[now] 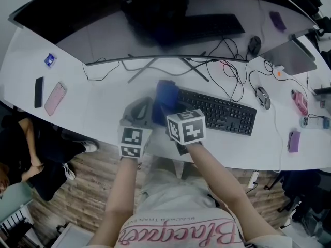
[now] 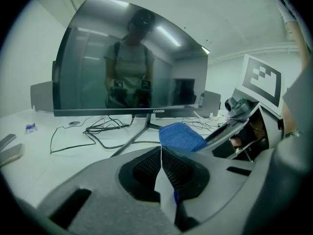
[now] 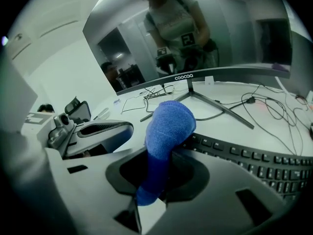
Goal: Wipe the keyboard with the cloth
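Observation:
A black keyboard (image 1: 220,111) lies on the white desk, right of centre. My right gripper (image 1: 168,107) is shut on a blue cloth (image 1: 166,94), which sticks up and forward over the keyboard's left end. In the right gripper view the cloth (image 3: 167,129) rises from between the jaws (image 3: 164,156), with the keyboard (image 3: 254,166) just behind it and to the right. My left gripper (image 1: 140,110) sits close beside it on the left, over bare desk. Its jaws (image 2: 161,150) are shut with nothing between them, and the cloth (image 2: 181,136) shows just ahead on the right.
A wide monitor (image 2: 132,62) on a V-shaped stand (image 1: 168,68) stands behind the keyboard, with loose cables (image 1: 230,71) around it. Two phones (image 1: 47,96) lie at the far left. A mouse (image 1: 262,97) and small items (image 1: 299,102) sit to the right. The desk edge (image 1: 217,161) is near.

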{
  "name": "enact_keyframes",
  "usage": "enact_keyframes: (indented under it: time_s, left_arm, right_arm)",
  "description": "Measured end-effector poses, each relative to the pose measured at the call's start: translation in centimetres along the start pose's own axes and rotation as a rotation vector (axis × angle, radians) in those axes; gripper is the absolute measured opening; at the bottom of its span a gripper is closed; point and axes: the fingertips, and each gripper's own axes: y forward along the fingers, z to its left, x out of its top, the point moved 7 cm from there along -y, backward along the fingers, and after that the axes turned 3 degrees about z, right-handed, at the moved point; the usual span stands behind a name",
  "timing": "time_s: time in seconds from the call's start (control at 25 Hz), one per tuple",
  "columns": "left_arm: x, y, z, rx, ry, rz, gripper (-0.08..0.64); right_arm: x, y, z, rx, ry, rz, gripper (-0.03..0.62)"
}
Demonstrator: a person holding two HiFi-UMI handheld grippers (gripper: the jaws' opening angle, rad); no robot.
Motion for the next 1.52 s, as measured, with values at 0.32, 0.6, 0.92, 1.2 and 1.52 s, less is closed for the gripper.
enact_keyframes:
  time_s: [0.32, 0.6, 0.92, 1.2, 1.52]
  left_arm:
    - [0.4, 0.9, -2.1, -0.001, 0.018, 0.011, 0.006]
    - [0.7, 1.7, -4.4, -0.005, 0.034, 0.021, 0.006]
    - [1.1, 2.7, -7.6, -0.003, 0.051, 0.025, 0.006]
    - [1.5, 3.5, -10.5, -0.011, 0.070, 0.027, 0.006]
    - [1.7, 4.2, -13.2, -0.021, 0.093, 0.038, 0.006]
  right_arm:
    - [-0.6, -1.3, -1.5, -0.011, -0.023, 0.011, 0.088]
    - [-1.3, -2.7, -3.3, -0.012, -0.022, 0.017, 0.088]
    - [-2.4, -4.7, -5.7, -0.018, -0.018, 0.016, 0.088]
    - [-3.3, -6.2, -7.6, -0.031, -0.027, 0.019, 0.088]
    - [-4.1, -7.9, -9.5, -0.060, -0.046, 0.033, 0.089]
